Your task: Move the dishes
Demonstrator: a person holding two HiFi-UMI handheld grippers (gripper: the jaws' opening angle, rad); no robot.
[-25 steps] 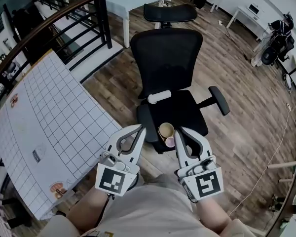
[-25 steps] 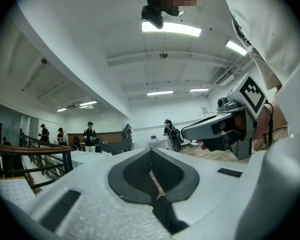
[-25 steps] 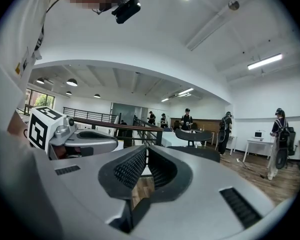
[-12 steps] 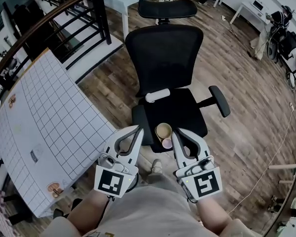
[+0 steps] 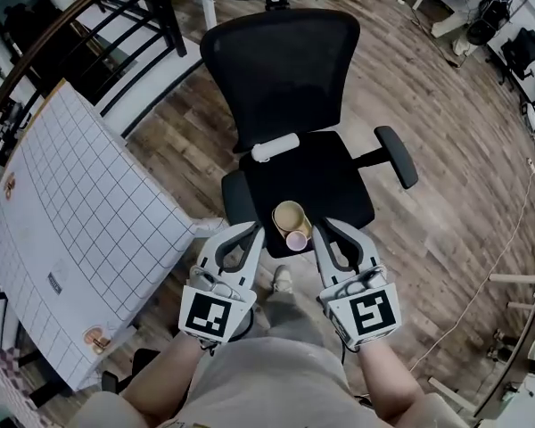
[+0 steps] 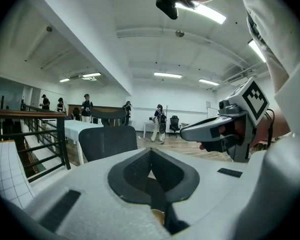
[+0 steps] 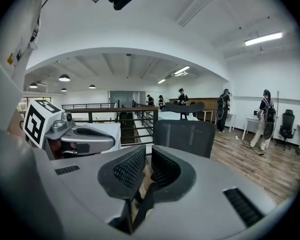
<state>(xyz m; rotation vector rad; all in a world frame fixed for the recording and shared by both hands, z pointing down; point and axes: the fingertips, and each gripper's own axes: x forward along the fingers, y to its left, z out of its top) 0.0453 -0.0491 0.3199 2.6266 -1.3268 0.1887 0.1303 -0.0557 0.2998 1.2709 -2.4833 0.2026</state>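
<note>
A tan bowl [image 5: 290, 215] and a small pink cup [image 5: 297, 240] sit on the front of a black office chair's seat [image 5: 330, 185]. A white cylinder [image 5: 275, 147] lies at the seat's back. My left gripper [image 5: 254, 229] hangs just left of the dishes, and my right gripper [image 5: 322, 228] just right of them. Both point forward and hold nothing. In the left gripper view the left gripper [image 6: 150, 154] has its tips together. The right gripper [image 7: 145, 159] shows only a thin slit between its pads in its own view. The chair back [image 6: 107, 141] stands ahead of both.
A white table with a grid pattern [image 5: 80, 230] stands at the left, with a black stair railing [image 5: 71, 25] behind it. The chair's right armrest [image 5: 396, 156] sticks out. Wood floor [image 5: 464, 194] surrounds the chair. Several people [image 6: 159, 121] stand far off in the room.
The chair and its dishes have come nearer in the head view, and the dishes now sit between the two gripper tips. Both grippers keep the same pose.
</note>
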